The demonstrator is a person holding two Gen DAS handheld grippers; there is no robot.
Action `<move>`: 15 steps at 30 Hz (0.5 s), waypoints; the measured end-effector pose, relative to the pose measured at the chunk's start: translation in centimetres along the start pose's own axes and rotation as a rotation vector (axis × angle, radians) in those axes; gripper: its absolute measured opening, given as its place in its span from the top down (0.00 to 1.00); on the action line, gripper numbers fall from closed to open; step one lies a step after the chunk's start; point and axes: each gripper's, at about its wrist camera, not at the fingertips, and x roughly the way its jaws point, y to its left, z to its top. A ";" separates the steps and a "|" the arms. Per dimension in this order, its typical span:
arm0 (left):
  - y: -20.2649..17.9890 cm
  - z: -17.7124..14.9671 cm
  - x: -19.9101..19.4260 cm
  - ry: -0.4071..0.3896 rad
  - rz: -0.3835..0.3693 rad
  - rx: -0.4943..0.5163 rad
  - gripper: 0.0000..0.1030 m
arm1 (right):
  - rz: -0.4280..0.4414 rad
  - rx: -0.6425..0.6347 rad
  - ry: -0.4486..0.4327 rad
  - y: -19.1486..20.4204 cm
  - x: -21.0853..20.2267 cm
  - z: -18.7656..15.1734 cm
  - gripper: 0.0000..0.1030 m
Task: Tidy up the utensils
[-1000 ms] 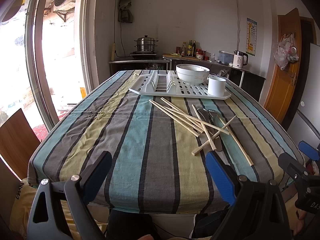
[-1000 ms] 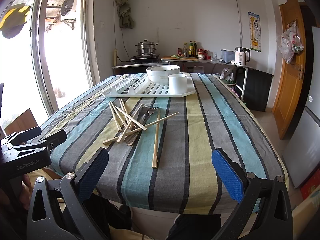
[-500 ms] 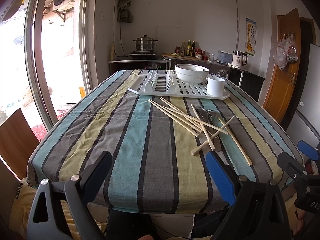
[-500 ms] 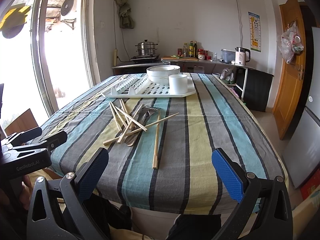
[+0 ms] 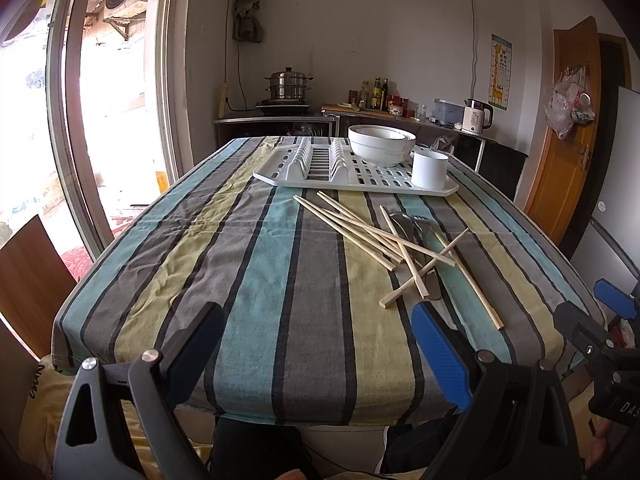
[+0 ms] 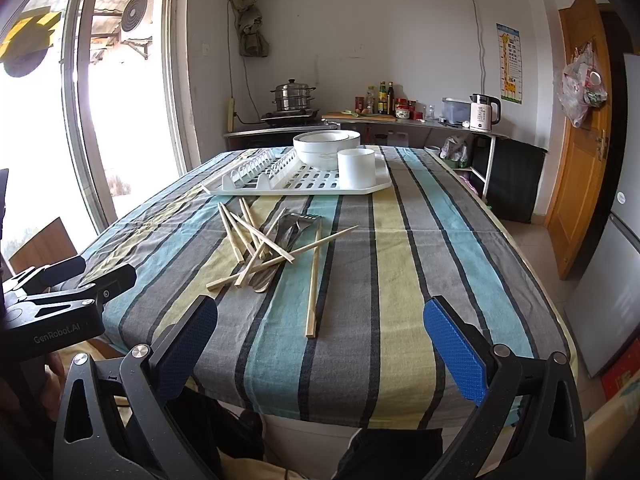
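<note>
While the chopsticks [image 5: 384, 240] lie unmoved as before, both grippers' jaws stay wide apart, holding nothing.

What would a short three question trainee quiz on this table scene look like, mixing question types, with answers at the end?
1. True or false: the white cup stands on the drying rack.
2. Multiple choice: the chopsticks lie A) in the cup, B) loose on the tablecloth, C) in the bowls.
3. Fill in: both the left gripper and right gripper are ____.

Key: 1 true; 2 B; 3 open.
</note>
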 end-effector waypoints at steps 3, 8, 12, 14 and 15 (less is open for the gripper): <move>0.0 0.0 0.0 -0.001 0.001 0.000 0.07 | 0.001 0.001 0.002 0.1 0.1 0.1 0.00; 0.0 -0.1 0.1 0.000 -0.002 -0.002 0.07 | 0.000 0.001 0.000 0.1 0.2 0.0 0.00; 0.0 -0.2 0.1 0.001 -0.008 -0.007 0.07 | 0.002 0.003 0.002 0.1 0.2 0.0 0.00; 0.0 -0.2 0.2 0.003 -0.012 -0.011 0.07 | 0.003 0.005 0.004 0.1 0.2 0.1 0.00; 0.0 -0.1 0.3 0.004 -0.014 -0.012 0.06 | 0.003 0.005 0.004 0.1 0.3 0.1 0.00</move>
